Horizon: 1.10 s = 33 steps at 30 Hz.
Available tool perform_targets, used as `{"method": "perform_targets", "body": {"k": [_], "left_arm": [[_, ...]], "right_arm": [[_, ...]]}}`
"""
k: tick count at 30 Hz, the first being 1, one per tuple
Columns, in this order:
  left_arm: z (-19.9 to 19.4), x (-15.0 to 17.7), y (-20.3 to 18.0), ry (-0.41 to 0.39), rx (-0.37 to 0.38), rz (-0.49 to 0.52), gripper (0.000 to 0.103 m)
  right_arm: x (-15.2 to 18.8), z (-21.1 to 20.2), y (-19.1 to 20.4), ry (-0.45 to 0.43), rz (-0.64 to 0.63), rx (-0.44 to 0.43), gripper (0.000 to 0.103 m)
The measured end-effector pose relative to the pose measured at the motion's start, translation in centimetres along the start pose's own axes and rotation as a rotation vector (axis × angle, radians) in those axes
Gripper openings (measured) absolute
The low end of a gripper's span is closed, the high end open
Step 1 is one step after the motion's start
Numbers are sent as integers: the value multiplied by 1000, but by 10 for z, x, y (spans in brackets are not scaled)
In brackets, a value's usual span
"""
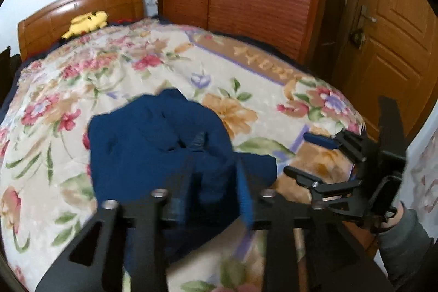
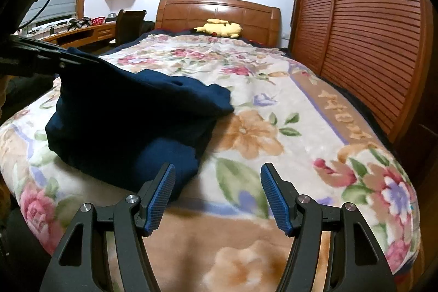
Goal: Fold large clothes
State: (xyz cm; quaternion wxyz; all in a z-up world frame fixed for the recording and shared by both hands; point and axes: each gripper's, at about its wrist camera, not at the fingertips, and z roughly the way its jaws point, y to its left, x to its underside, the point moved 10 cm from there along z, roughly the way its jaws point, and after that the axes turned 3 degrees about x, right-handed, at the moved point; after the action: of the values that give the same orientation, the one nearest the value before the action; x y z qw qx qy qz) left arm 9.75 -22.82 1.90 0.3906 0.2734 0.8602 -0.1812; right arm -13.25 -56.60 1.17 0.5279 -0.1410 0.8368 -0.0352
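Navy garment (image 2: 128, 116) bunched on floral bed (image 2: 273, 106) — left tool (image 1: 216, 182) spread around cloth, right tool (image 2: 217, 196) spread, empty.

Open blanket (image 2: 273, 106) right of garment (image 2: 131, 111)

Navy garment (image 2: 123, 114): soft matt cloth. Blanket (image 2: 246, 89): fuzzy floral fleece. Headboard (image 2: 219, 15): glossy wood. Right tool (image 2: 217, 196): ribbed blue pads (image 2: 161, 199).

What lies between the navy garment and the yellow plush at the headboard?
Only bare floral blanket; nothing sits on it between the garment and the plush. The right wrist view shows this best.
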Motion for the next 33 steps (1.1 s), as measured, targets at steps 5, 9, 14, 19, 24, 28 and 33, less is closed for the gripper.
{"method": "perform_targets", "body": {"k": [5,9,14,19,24,28,33], "left_arm": [[-37,2,27,-93,-56,-26,78],[-56,20,62,-118,-127,-51,80],[-68,51,100,-120,-187,-94,80],[-71,81,127,-104,-223,-114,80],[-74,101,142,-98,-230,-137,80],[-77,111,149,-98,-225,-153,80],[-77,119,147,-95,-218,-144,80]], "right_arm": [[-10,-4,2,-38,7,-35,67],[-30,-9,13,-81,2,-68,67],[-53,-16,27,-122,-18,-87,67],[-80,-19,43,-145,-14,-105,67],[-87,-11,58,-159,3,-134,67],[-76,8,72,-102,-40,-143,67],[-36,48,81,94,-86,-175,67]]}}
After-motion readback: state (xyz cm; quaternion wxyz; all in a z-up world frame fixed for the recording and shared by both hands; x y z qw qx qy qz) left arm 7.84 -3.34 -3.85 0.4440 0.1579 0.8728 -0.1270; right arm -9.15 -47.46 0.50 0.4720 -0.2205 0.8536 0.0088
